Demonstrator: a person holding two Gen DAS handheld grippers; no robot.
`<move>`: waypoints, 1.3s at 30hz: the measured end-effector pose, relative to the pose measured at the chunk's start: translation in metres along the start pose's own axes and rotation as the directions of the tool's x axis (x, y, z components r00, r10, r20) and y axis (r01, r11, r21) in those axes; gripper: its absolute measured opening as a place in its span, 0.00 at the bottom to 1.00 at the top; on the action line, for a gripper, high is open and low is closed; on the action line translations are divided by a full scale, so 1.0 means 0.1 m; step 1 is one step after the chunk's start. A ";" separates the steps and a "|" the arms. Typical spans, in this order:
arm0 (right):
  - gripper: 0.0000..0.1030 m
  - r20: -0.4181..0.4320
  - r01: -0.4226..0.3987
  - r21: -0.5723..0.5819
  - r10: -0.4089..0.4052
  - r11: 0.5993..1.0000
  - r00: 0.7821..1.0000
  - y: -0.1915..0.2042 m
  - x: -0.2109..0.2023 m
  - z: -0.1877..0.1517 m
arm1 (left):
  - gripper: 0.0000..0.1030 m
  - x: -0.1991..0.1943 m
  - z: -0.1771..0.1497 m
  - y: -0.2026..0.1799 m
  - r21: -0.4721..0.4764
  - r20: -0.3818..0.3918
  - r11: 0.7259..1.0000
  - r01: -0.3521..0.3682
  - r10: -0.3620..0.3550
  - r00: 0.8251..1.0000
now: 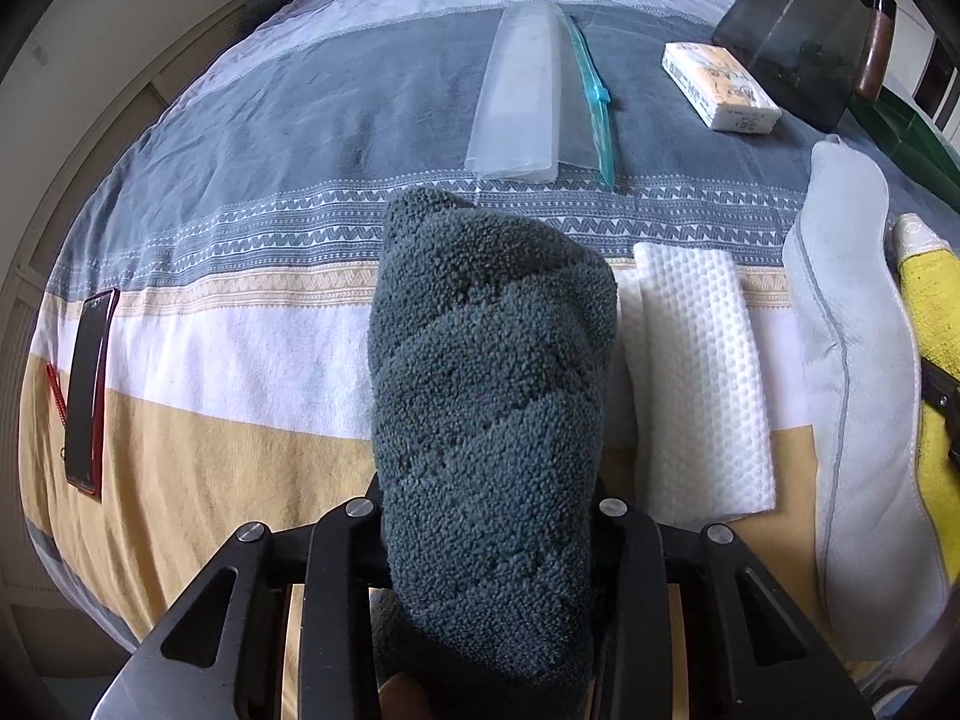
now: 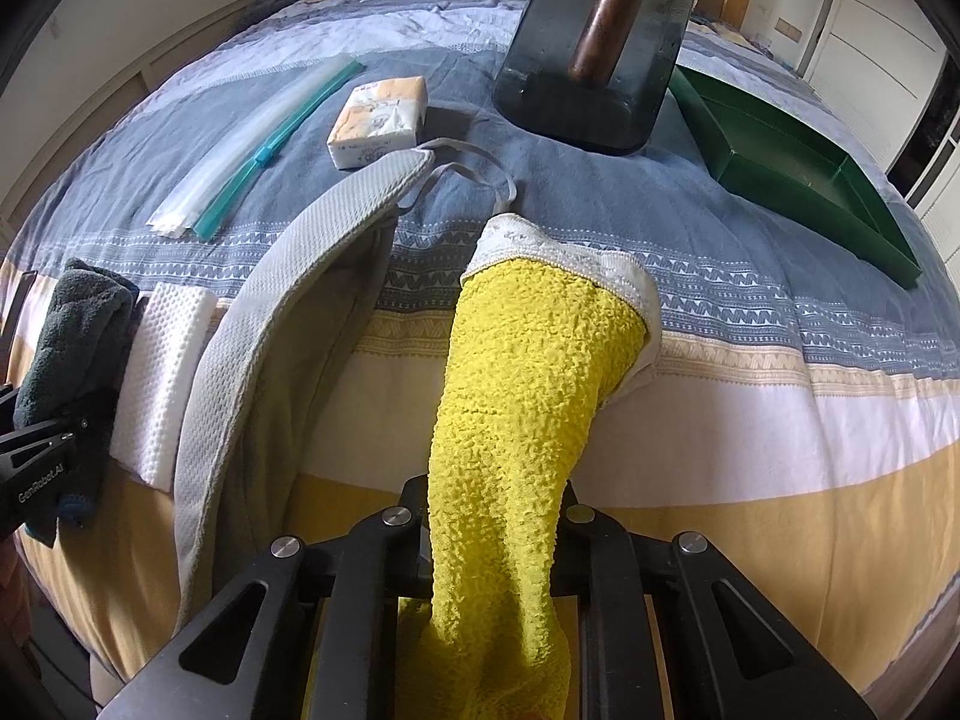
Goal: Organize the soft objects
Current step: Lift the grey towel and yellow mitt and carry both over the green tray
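Note:
A rolled dark grey towel [image 1: 492, 360] lies lengthwise on the striped bedspread [image 1: 240, 180], with my left gripper [image 1: 489, 516] shut on its near end. The same towel [image 2: 72, 324] and the left gripper [image 2: 36, 450] show at the left edge of the right wrist view. My right gripper [image 2: 495, 510] is shut on a yellow terry towel [image 2: 528, 390] with a white trim at its far end. Between the two towels lie a folded white waffle cloth [image 1: 702, 372] and a light grey padded cloth [image 2: 288, 312] with a strap.
Farther back on the bed are a clear zip bag with a teal slider [image 1: 534, 96], a tissue pack [image 1: 720, 87], a dark container with a brown handle [image 2: 600, 60] and a green tray [image 2: 798, 168]. A red-cased phone [image 1: 90, 384] lies at the left edge.

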State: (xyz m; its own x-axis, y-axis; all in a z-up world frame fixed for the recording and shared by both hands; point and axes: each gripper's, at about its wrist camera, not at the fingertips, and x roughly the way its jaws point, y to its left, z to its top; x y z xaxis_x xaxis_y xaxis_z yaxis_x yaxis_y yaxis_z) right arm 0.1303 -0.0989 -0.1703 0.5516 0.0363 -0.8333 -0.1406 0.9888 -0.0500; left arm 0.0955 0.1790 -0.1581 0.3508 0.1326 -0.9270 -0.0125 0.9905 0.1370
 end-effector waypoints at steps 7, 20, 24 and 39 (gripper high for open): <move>0.15 0.038 -0.008 0.009 0.008 1.000 0.999 -0.05 -0.19 0.00 | 0.28 -0.14 0.00 0.07 -0.024 0.031 1.000 -0.014 0.015 0.999; 0.15 0.157 -0.029 0.028 0.025 0.999 0.987 -0.28 -0.85 -0.07 | 0.28 -0.88 -0.13 0.05 -0.041 0.143 0.997 -0.063 0.068 0.987; 0.15 0.198 -0.031 0.050 0.021 0.998 0.980 -0.49 -1.12 -0.16 | 0.28 -1.26 -0.16 -0.13 -0.019 0.192 0.998 -0.052 0.055 0.980; 0.15 0.314 0.049 0.158 -0.098 0.986 0.944 -1.90 -1.89 -0.49 | 0.28 -2.11 0.37 -2.04 0.257 0.303 0.955 0.148 -0.225 0.926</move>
State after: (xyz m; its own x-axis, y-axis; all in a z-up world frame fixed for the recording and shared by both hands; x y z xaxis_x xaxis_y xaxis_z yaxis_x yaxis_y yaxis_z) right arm 0.0126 -0.3010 -0.0297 0.7931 -0.0167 -0.6088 0.0186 0.9998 -0.0032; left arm 0.0583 -0.0525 0.0222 0.6117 -0.1110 -0.7833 0.2808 0.9561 0.0838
